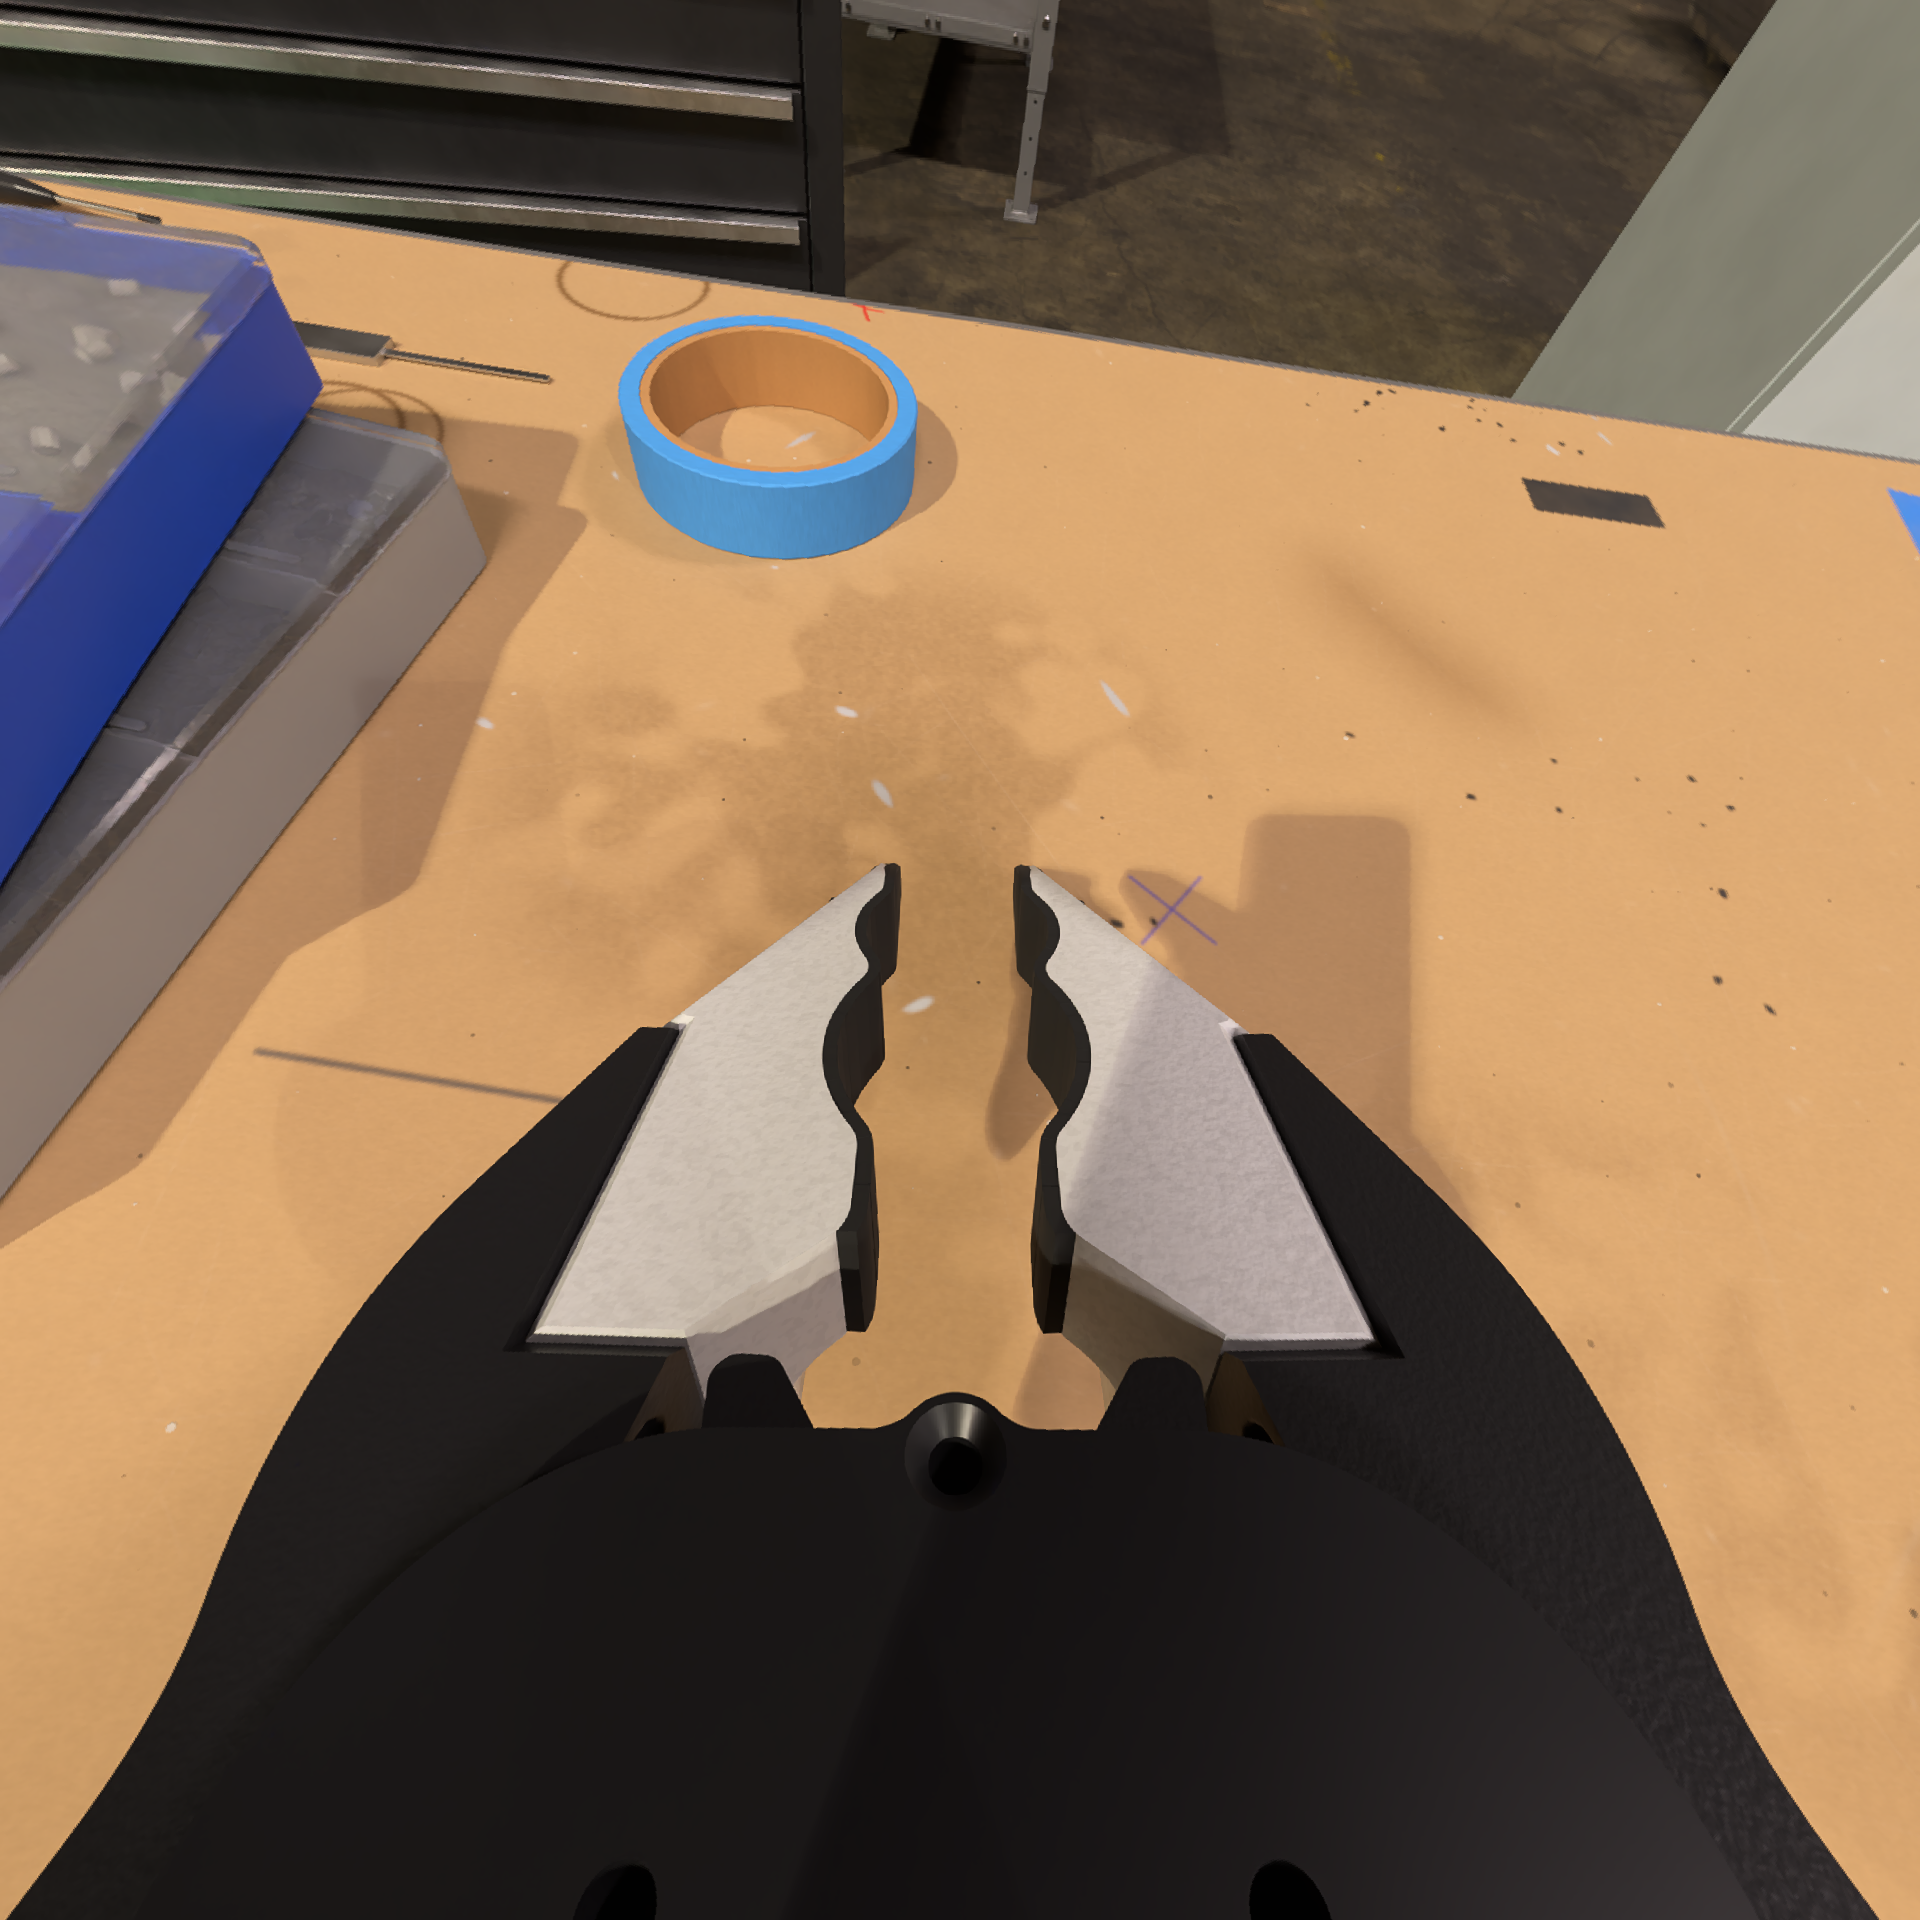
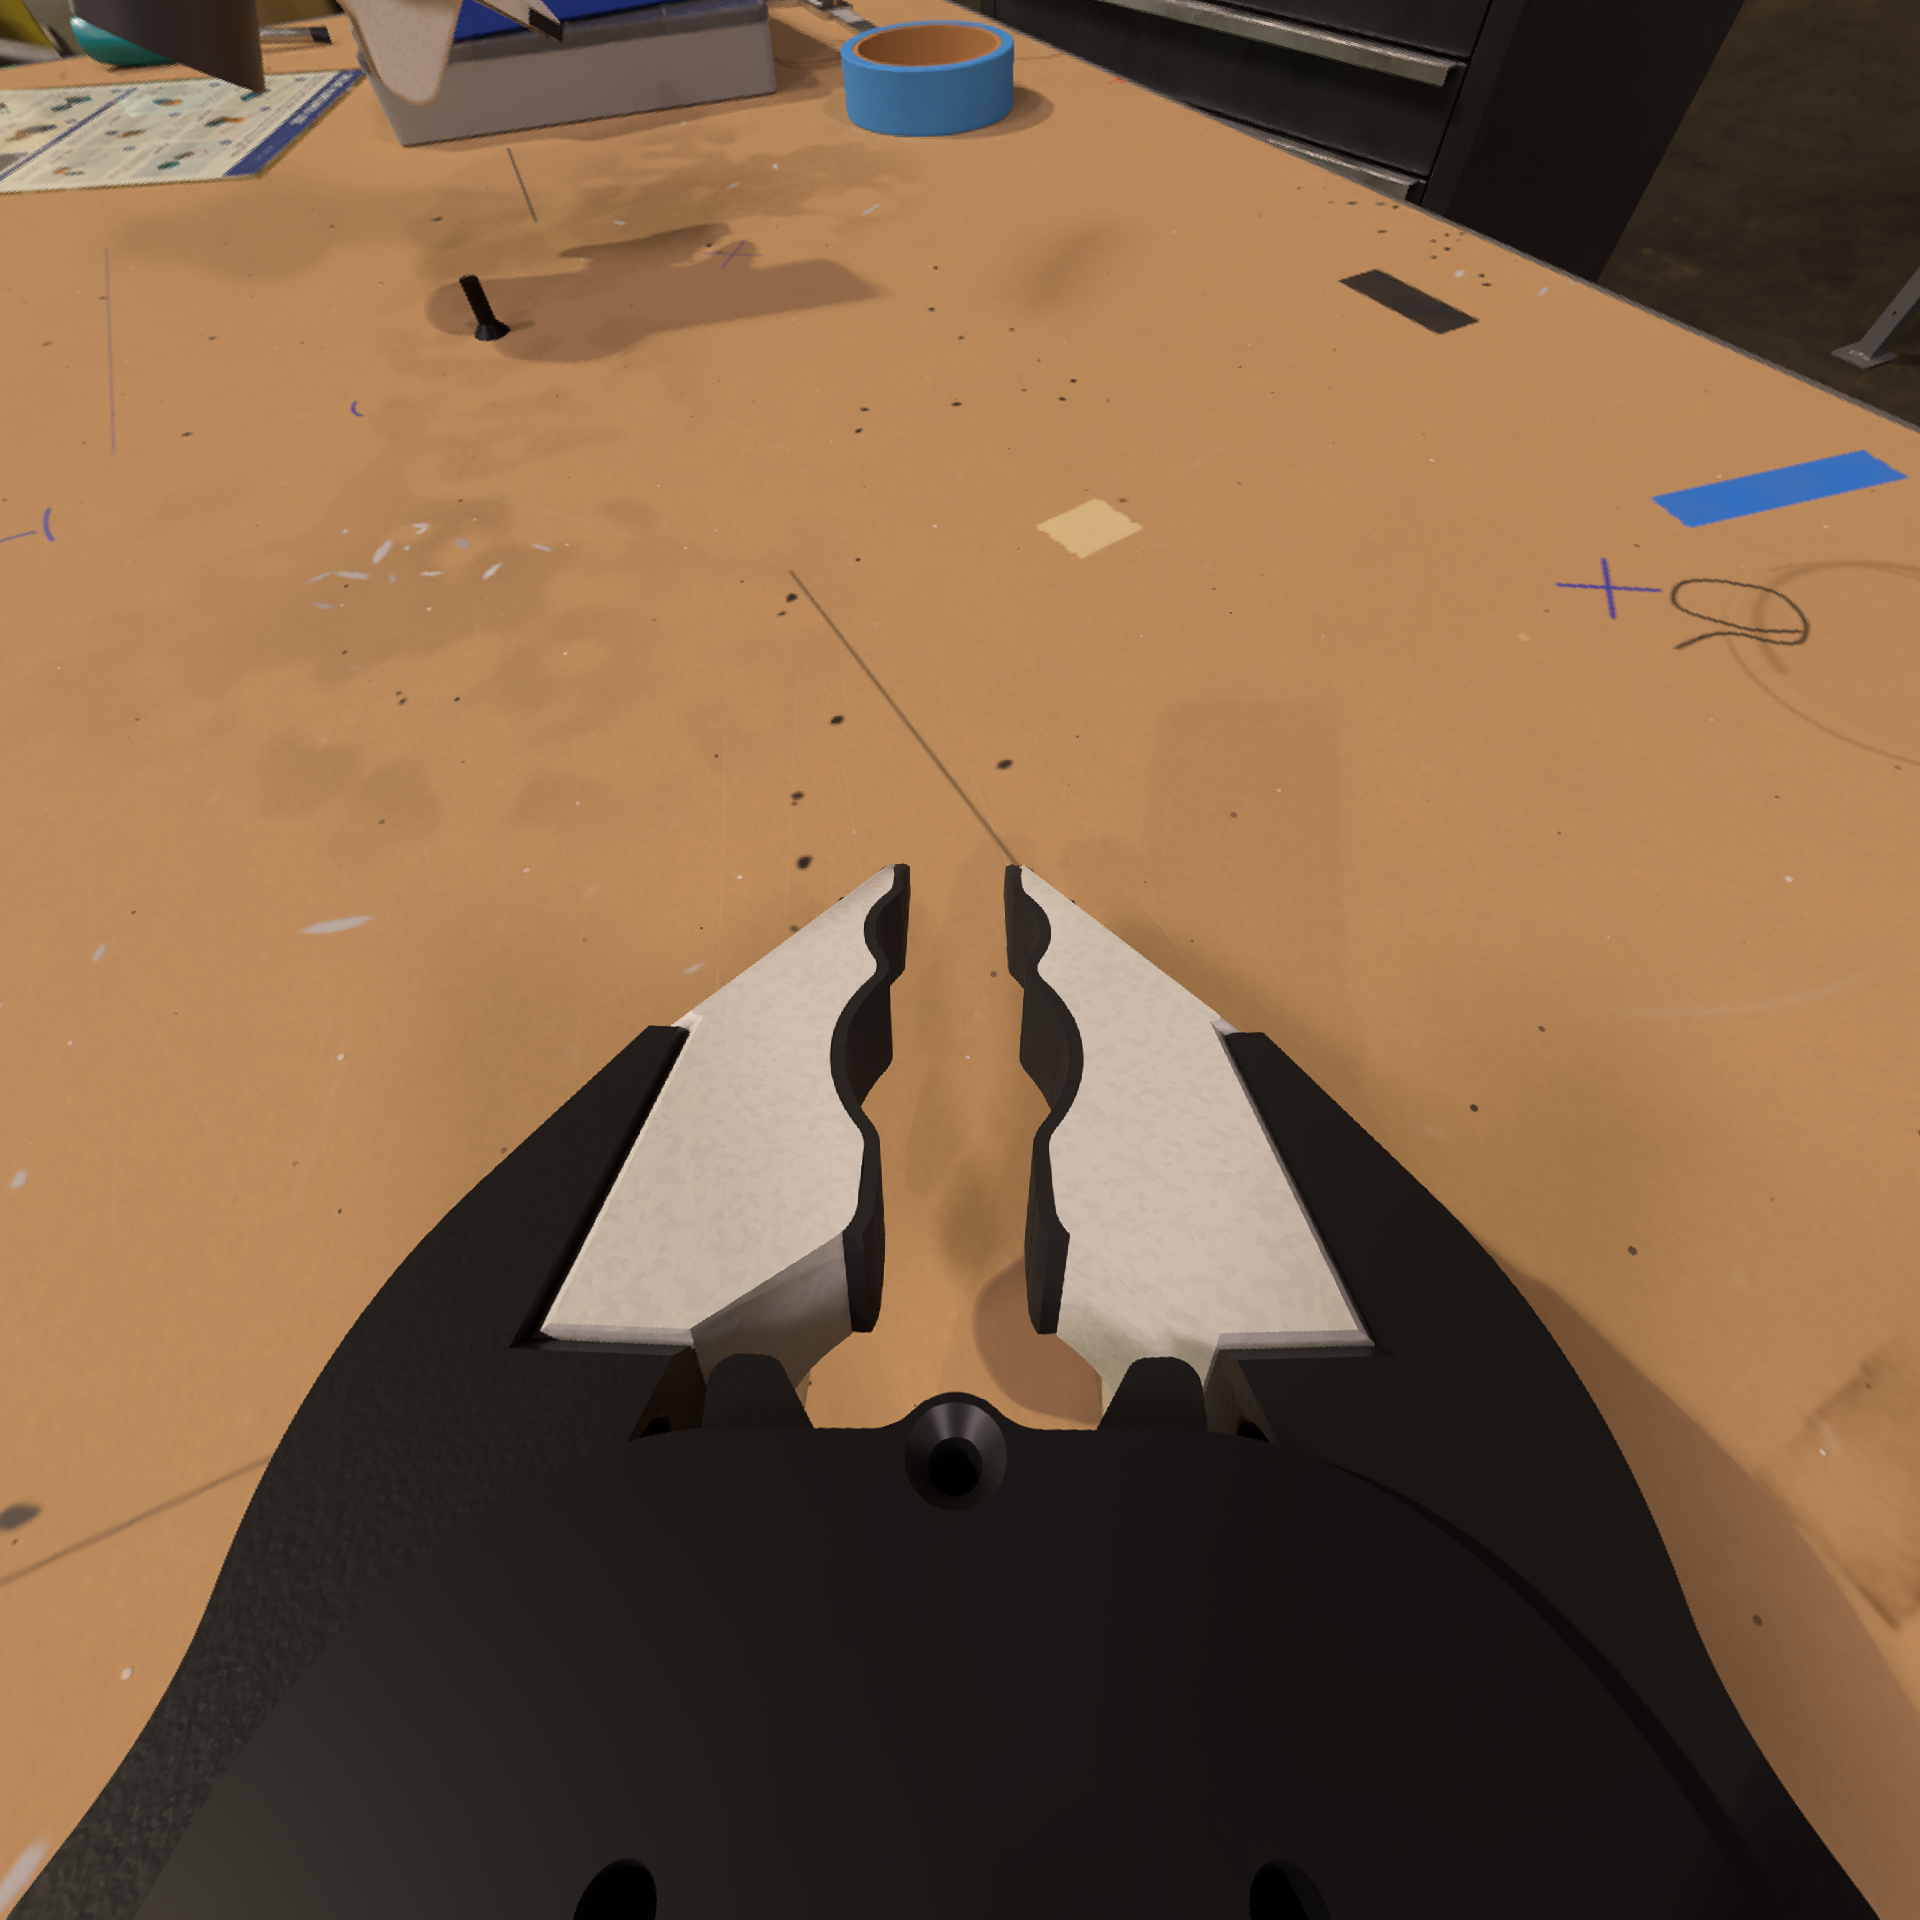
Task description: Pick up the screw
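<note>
The black countersunk screw (image 2: pixel 481 309) was seen standing head-down on the workbench (image 2: pixel 1247 436), well ahead-left of the right gripper (image 2: pixel 956 873). Both it and the left gripper (image 1: pixel 956 873) were parted, empty. Approach was judged pending; realignment toward the screw would be needed.

Both wrist views looked forward and down over the workbench (image 1: pixel 1351 727). The blue tape roll (image 1: pixel 767 436) sat near in the left view and far ahead (image 2: pixel 927 78) in the right, the part they shared.

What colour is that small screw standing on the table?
Black; the small screw shows best in the right wrist view.
</note>
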Robot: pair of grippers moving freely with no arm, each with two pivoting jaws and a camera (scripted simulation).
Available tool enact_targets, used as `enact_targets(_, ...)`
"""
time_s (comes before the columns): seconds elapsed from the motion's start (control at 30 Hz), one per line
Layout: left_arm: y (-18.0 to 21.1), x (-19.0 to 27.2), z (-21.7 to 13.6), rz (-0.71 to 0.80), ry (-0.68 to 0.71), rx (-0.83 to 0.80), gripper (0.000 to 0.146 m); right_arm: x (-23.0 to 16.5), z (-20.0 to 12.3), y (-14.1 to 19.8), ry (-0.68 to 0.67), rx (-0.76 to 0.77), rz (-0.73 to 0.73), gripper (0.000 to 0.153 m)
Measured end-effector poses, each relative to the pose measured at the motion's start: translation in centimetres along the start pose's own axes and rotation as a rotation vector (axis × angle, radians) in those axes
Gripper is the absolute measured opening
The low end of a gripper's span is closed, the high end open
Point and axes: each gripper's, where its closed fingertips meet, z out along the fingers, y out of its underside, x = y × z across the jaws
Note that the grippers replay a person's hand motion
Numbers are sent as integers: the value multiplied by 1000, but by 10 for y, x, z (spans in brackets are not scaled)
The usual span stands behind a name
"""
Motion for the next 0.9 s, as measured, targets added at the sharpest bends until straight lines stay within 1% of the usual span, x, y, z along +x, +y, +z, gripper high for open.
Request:
enact_targets(0.17,1,5,-1,9,9,-7,21,0,0,0,0,-4,-3,18)
enact_targets(0.23,1,12,-6,38,35,-24,21,0,0,0,0,-2,-1,18)
enact_targets(0.27,2,20,-10,77,81,-47,19,0,0,0,0,-1,0,18)
enact_targets(0.3,7,33,-17,130,167,-94,17,0,0,0,-1,-1,1,18)
enact_targets(0.37,27,62,-37,246,386,-244,17,0,0,0,-2,-1,-1,18)
enact_targets(0.4,36,71,-45,289,446,-299,18,-1,0,0,-3,-3,-2,18)
enact_targets(0.43,44,76,-50,321,467,-329,20,-1,1,1,-4,-8,-2,18)
enact_targets(0.57,67,87,-52,347,503,-416,23,-1,3,3,-15,-29,3,19)
enact_targets(0.7,89,82,-46,355,463,-526,25,-2,3,2,-6,-23,-8,19)
enact_targets(0.9,98,80,-44,362,450,-567,25,-2,3,2,-7,-26,-11,18)
